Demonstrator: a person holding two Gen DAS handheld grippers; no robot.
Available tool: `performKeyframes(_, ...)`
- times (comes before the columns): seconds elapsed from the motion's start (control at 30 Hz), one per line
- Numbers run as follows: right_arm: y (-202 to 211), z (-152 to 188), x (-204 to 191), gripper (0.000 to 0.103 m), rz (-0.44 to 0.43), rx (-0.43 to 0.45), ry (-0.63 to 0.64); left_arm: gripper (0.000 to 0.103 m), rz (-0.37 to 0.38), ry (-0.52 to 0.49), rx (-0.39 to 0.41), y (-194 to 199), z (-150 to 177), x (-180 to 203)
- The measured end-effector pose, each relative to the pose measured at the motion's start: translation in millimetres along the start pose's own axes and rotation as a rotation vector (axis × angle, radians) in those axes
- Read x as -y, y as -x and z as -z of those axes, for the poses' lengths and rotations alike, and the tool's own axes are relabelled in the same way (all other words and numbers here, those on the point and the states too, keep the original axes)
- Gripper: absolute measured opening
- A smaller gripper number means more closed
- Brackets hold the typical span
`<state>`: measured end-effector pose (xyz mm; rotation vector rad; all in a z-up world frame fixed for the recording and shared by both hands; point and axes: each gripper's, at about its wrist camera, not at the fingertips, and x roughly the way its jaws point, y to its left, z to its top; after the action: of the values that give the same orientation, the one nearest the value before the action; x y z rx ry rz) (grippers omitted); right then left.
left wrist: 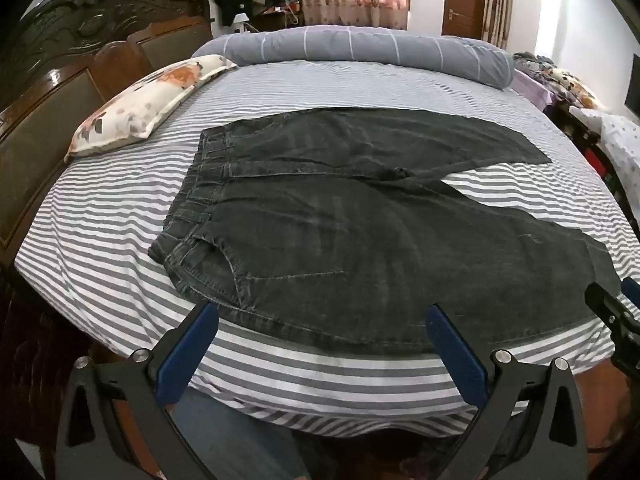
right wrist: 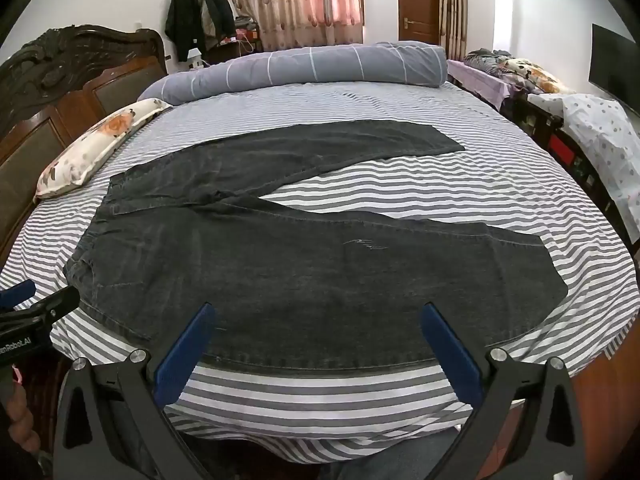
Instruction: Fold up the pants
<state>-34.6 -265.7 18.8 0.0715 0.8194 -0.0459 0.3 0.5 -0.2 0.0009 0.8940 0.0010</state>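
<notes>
Dark grey jeans (left wrist: pixel 340 240) lie flat on the striped bed, waistband to the left and the two legs spread apart to the right. In the right wrist view the same jeans (right wrist: pixel 304 268) fill the middle, with the near leg's hem at the right. My left gripper (left wrist: pixel 322 312) hovers open over the near edge of the jeans by the hip and pocket, blue pads wide apart with nothing between them. My right gripper (right wrist: pixel 318 312) is open above the near leg's lower edge, also holding nothing. Each gripper shows at the side of the other's view.
The bed sheet (left wrist: pixel 120 216) has grey and white stripes. A floral pillow (left wrist: pixel 140 104) lies at the left by the dark wooden headboard (left wrist: pixel 60 60). A rolled grey duvet (right wrist: pixel 312 64) lies along the far side. A second cluttered bed (right wrist: pixel 580 120) stands to the right.
</notes>
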Motion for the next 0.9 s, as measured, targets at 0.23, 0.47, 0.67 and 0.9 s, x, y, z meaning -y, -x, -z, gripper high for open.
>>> performKeyframes(0.23, -2, 1, -2, 0.102, -0.003, 0.003, 0.0, 0.103, 0.005, 0.016, -0.013, -4, 2, -10)
performKeyframes(0.47, -4, 3, -5, 0.102, -0.007, -0.003, -0.002, 0.103, -0.026, -0.006, -0.019, -9, 6, 0)
performKeyframes(0.67, -3, 6, -3, 0.102, -0.01, -0.003, 0.0, 0.103, -0.024, -0.015, -0.02, -10, 8, 2)
performKeyframes(0.9, -7, 6, -8, 0.102, -0.009, -0.009, 0.009, 0.103, -0.023, -0.012, -0.022, -11, 9, 1)
